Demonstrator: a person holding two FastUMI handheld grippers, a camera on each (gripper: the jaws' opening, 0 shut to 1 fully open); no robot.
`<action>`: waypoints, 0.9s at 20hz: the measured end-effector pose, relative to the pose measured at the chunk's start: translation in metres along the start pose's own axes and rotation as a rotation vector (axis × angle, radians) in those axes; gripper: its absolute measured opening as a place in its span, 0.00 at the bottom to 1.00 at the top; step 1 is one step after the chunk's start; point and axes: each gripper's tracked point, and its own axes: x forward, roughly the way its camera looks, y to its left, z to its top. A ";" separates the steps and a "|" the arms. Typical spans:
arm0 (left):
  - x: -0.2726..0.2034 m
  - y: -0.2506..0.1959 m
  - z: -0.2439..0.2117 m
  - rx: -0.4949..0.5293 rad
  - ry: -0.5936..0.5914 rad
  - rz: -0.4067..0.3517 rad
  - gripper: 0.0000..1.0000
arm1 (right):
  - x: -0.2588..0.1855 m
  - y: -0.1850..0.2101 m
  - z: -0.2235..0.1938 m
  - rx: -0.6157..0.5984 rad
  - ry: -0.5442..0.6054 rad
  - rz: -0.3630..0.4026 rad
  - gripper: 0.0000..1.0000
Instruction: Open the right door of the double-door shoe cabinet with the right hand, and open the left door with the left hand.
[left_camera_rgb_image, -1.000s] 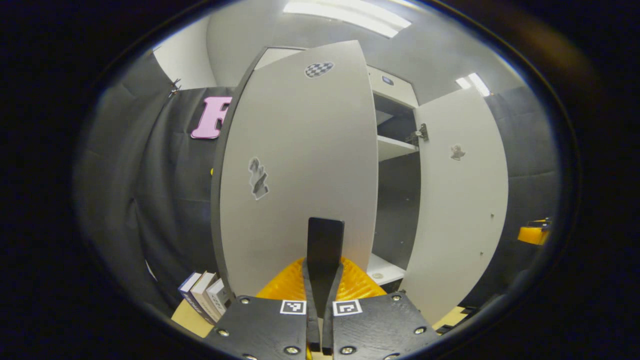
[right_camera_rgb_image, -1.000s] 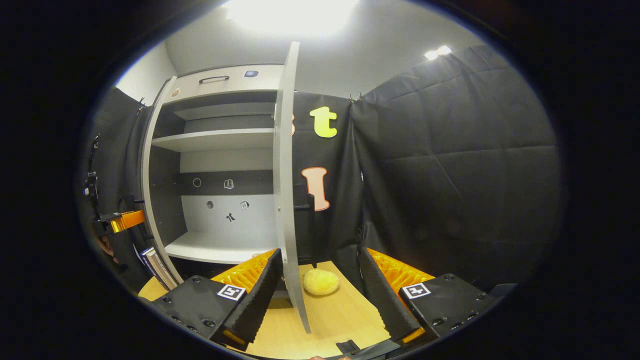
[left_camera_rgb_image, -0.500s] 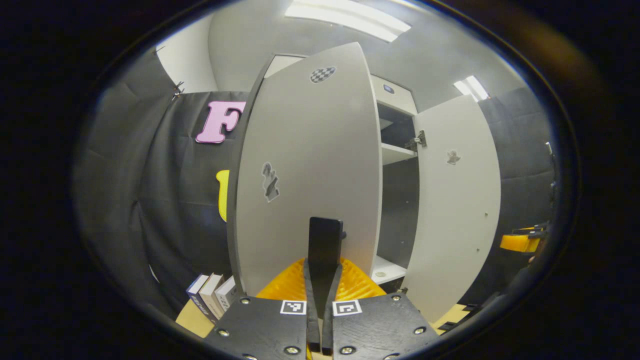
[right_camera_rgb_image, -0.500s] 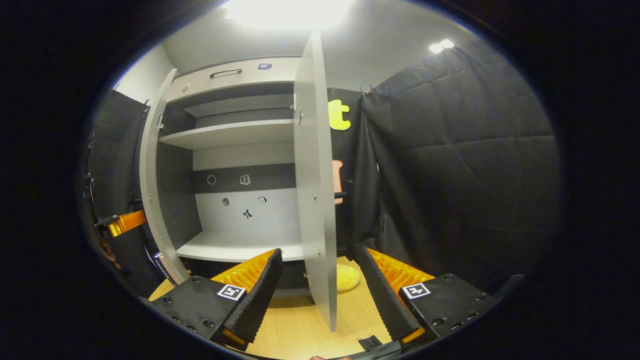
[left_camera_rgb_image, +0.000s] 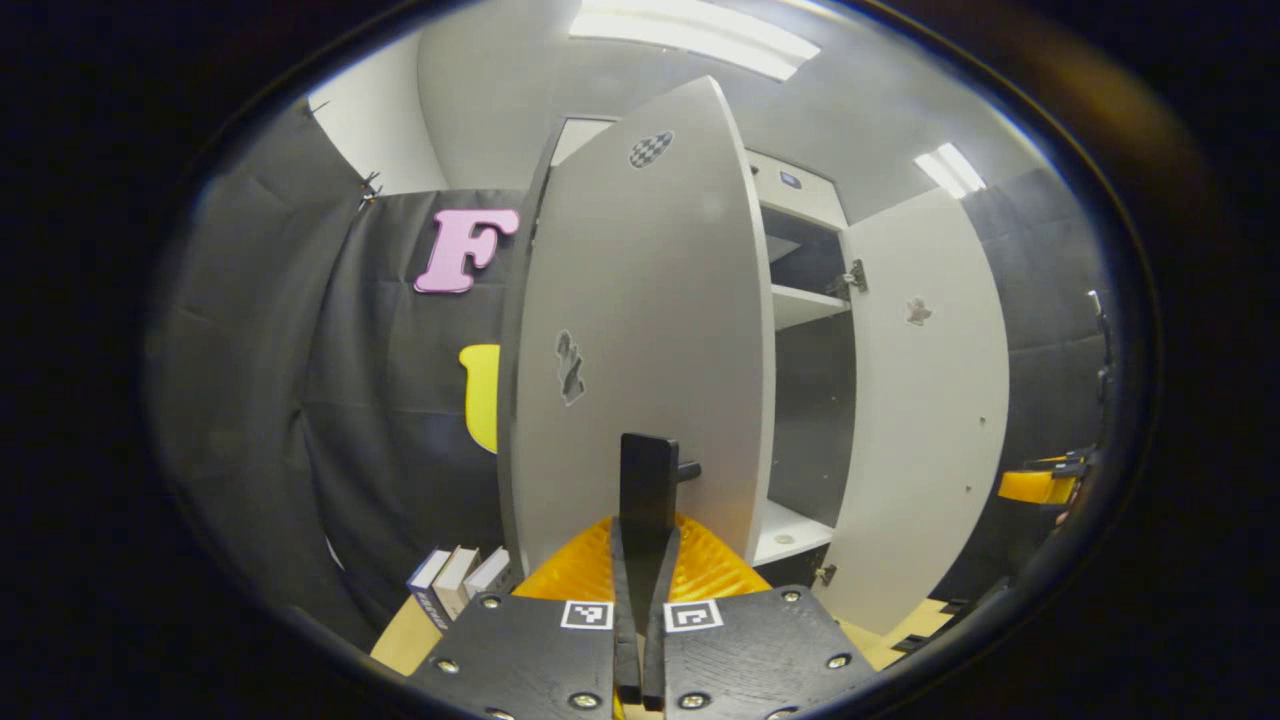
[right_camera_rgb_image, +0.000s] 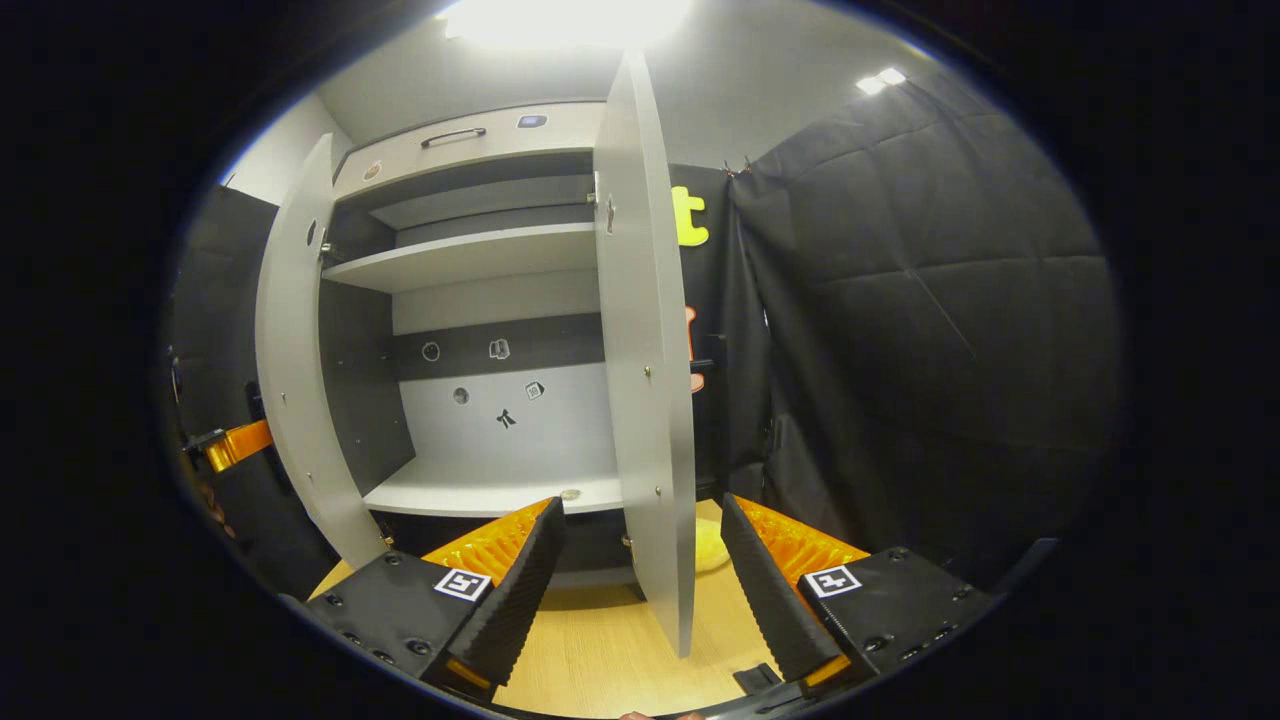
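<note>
The grey shoe cabinet (right_camera_rgb_image: 480, 255) stands with both doors swung out. In the left gripper view the left door (left_camera_rgb_image: 640, 300) is close ahead, and my left gripper (left_camera_rgb_image: 648, 540) is shut on its black handle (left_camera_rgb_image: 648, 475). The right door (left_camera_rgb_image: 930, 400) hangs open beyond it. In the right gripper view the right door (right_camera_rgb_image: 645, 330) shows nearly edge-on, its lower edge in line with the gap of my right gripper (right_camera_rgb_image: 640, 600). That gripper is open and its fingers (right_camera_rgb_image: 510, 590) do not press the door. The left door (right_camera_rgb_image: 295, 380) shows at the left.
Several books (left_camera_rgb_image: 460, 580) lean at the cabinet's left foot. A yellow soft lump (right_camera_rgb_image: 712, 545) lies on the wooden table (right_camera_rgb_image: 600, 660) behind the right door. The right gripper (left_camera_rgb_image: 1040, 485) shows far right, the left gripper (right_camera_rgb_image: 230, 445) far left. Black cloth walls close in both sides.
The left door has swung farther out with my left gripper on its handle. The right door now shows more of its inner face between the open right fingers.
</note>
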 end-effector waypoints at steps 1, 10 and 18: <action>-0.002 0.003 0.001 -0.007 -0.001 0.006 0.04 | 0.001 0.000 -0.001 0.002 0.005 0.000 0.98; -0.029 0.042 0.006 -0.095 -0.032 0.114 0.03 | -0.007 0.012 -0.009 0.004 0.028 0.029 0.98; -0.038 0.089 -0.001 -0.262 -0.032 0.202 0.02 | -0.008 0.030 -0.013 -0.008 0.044 0.073 0.98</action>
